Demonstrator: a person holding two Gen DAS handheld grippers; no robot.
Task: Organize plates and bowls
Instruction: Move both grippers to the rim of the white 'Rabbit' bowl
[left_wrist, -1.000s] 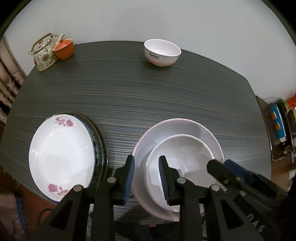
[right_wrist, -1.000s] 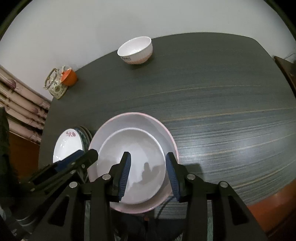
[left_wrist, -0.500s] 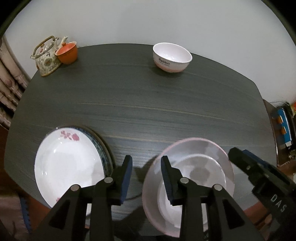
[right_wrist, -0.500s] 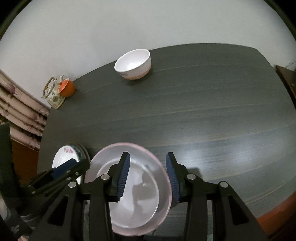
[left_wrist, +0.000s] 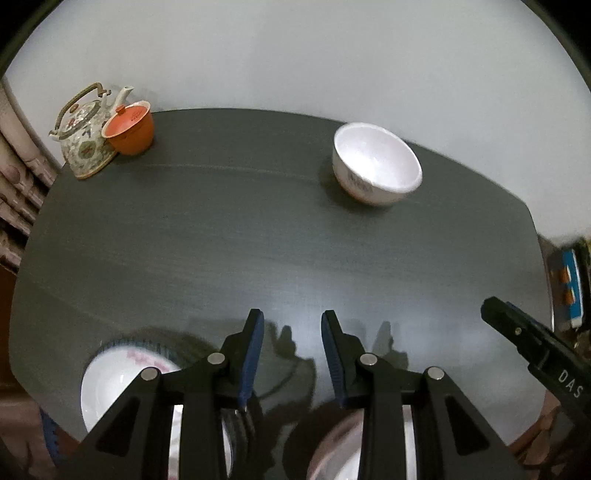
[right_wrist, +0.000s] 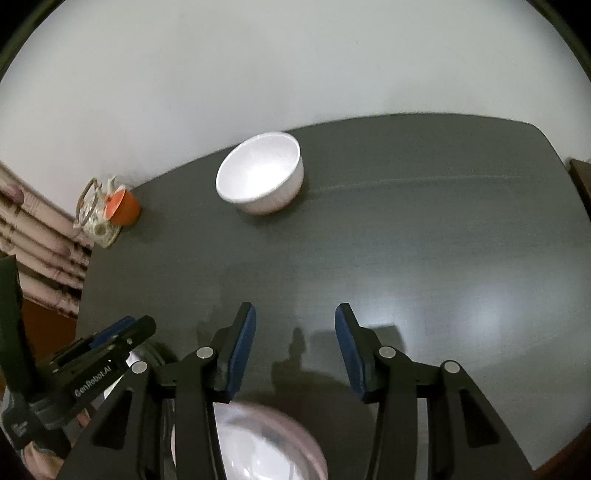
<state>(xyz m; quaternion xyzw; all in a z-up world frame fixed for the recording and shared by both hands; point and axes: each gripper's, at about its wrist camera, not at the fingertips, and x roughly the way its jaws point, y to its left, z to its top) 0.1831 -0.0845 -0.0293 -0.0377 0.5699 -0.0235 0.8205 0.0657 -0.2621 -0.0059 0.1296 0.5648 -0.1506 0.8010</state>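
A white bowl (left_wrist: 376, 164) (right_wrist: 260, 173) stands alone near the far edge of the dark table (left_wrist: 229, 243). At the near edge, a pink-rimmed plate with a white bowl in it (right_wrist: 258, 443) (left_wrist: 343, 443) lies under both grippers. To its left sits a stack of plates topped by a white flowered plate (left_wrist: 110, 380). My left gripper (left_wrist: 291, 350) is open and holds nothing, above the table between the two stacks. My right gripper (right_wrist: 295, 350) is open too, above the pink plate's far rim.
A patterned teapot (left_wrist: 83, 134) (right_wrist: 94, 214) and an orange lidded cup (left_wrist: 129, 127) (right_wrist: 122, 208) stand at the far left corner. A pale wall runs behind the table. A side shelf with blue items (left_wrist: 569, 284) stands off the right edge.
Both grippers have lifted and tilted toward the far side, so the near plates slid down to the frames' bottom edge and the far bowl looms larger. Both stay open.
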